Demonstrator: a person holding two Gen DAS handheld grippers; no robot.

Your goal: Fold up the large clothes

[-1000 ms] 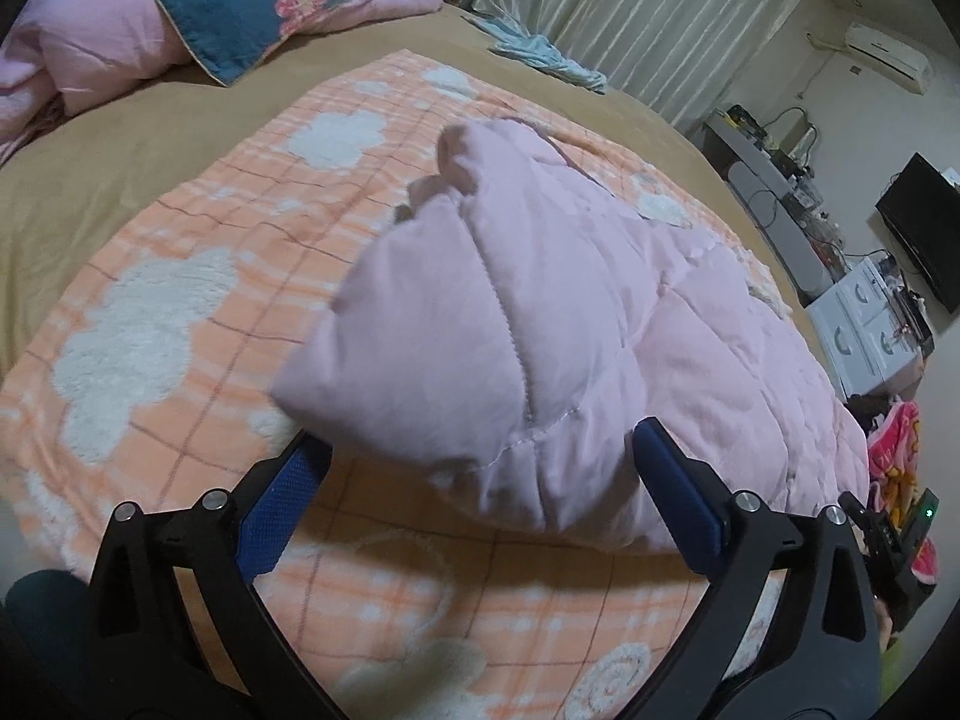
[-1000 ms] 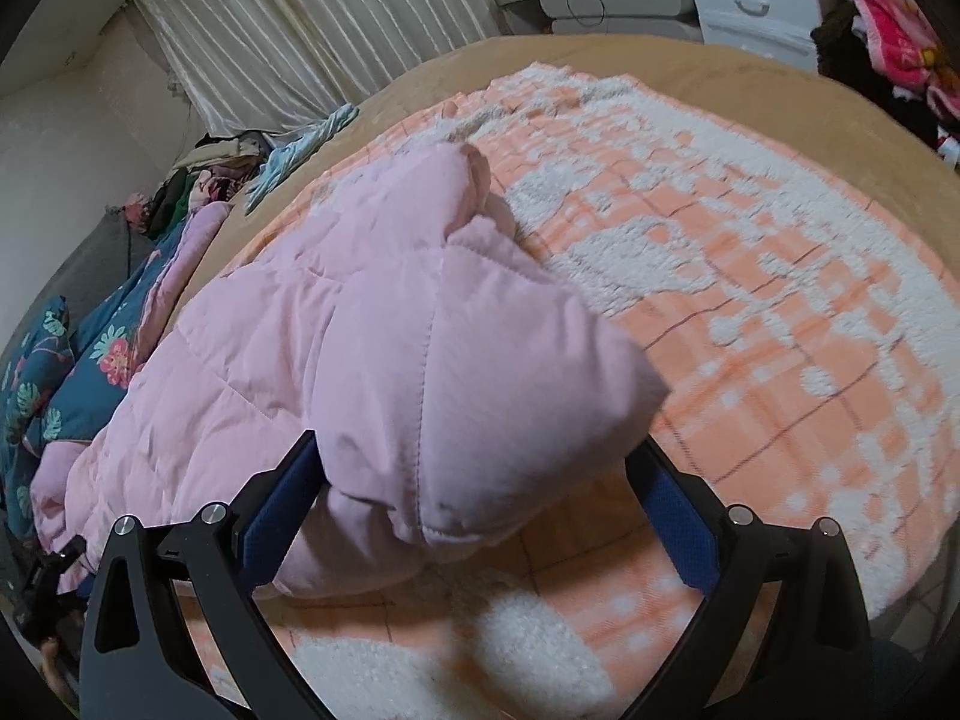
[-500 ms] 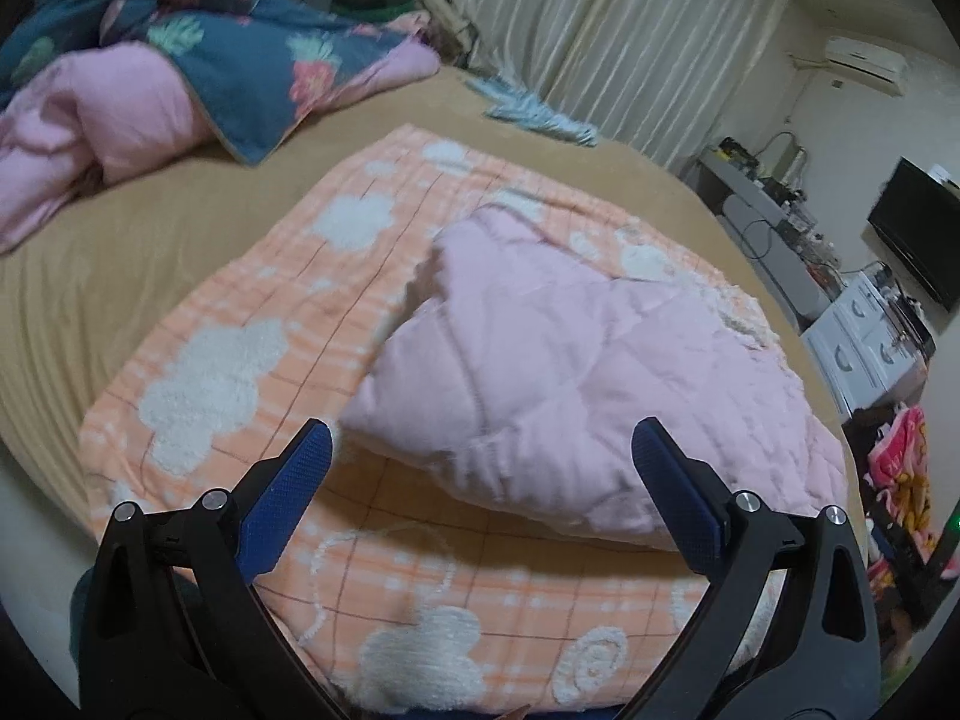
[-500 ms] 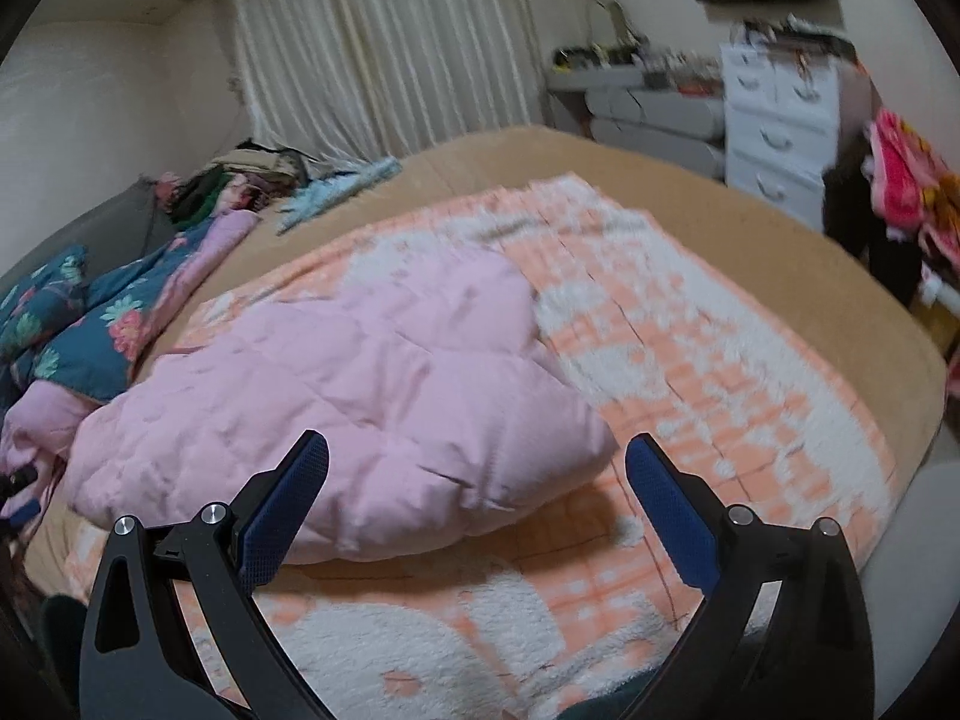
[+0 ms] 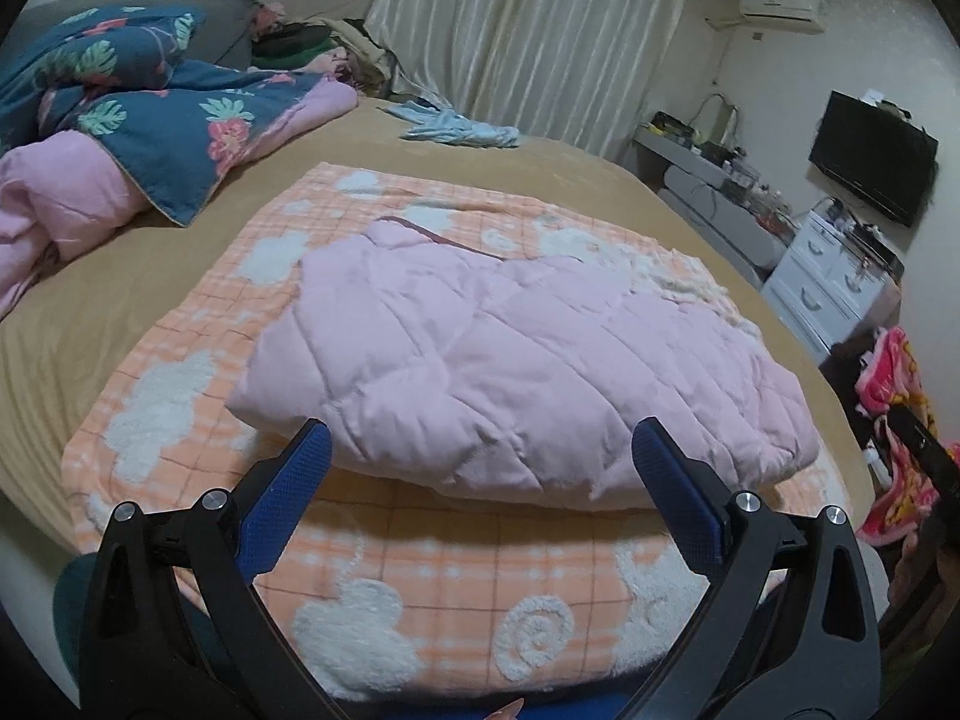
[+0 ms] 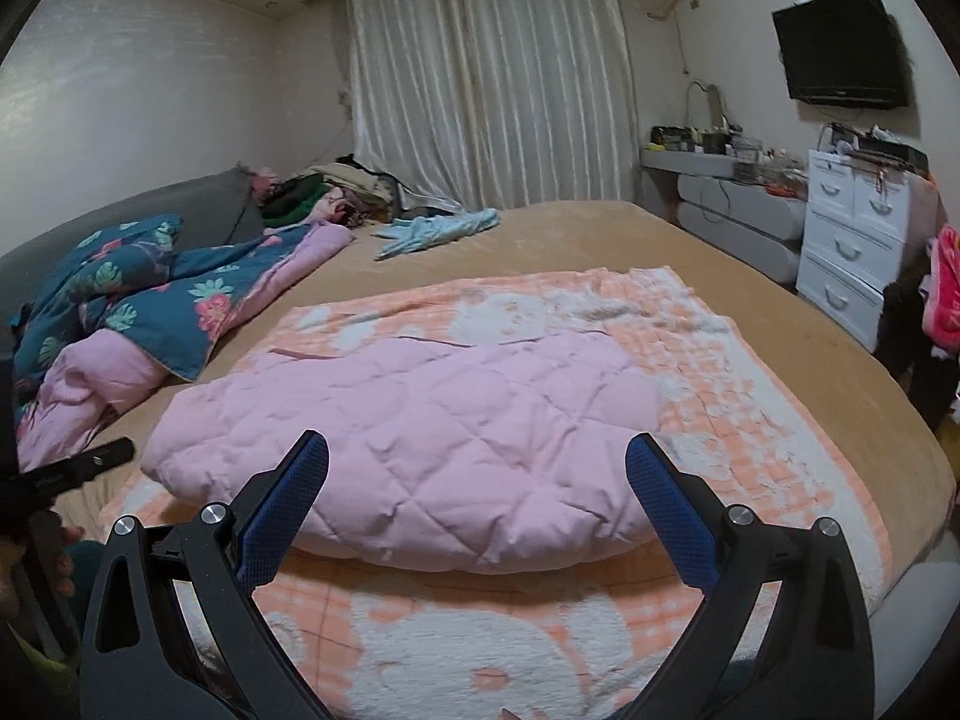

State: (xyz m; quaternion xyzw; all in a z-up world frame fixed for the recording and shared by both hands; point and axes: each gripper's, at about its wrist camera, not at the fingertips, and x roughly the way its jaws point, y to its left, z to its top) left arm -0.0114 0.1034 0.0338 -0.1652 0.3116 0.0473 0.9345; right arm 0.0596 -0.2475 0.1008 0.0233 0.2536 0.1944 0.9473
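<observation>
A pink quilted jacket [image 5: 510, 348] lies folded in a flat bundle on an orange checked blanket [image 5: 456, 594] on the bed; it also shows in the right wrist view [image 6: 420, 438]. My left gripper [image 5: 480, 468] is open and empty, held back from the jacket's near edge. My right gripper [image 6: 477, 474] is open and empty, also just short of the jacket's near edge. The blanket shows in the right wrist view [image 6: 492, 648] too. Part of the left gripper [image 6: 72, 468] shows at the left edge of the right wrist view.
A blue floral duvet [image 5: 162, 114] with pink lining is heaped at the bed's left. A light blue garment [image 5: 462, 132] lies at the far side. White drawers [image 6: 858, 240], a desk and a wall television [image 6: 840, 48] stand to the right. Bright pink clothes [image 5: 894, 414] hang at the right.
Both grippers have pulled back and up from the jacket, which now lies flat on the blanket. A second ago the folded jacket filled the space between each pair of fingers.
</observation>
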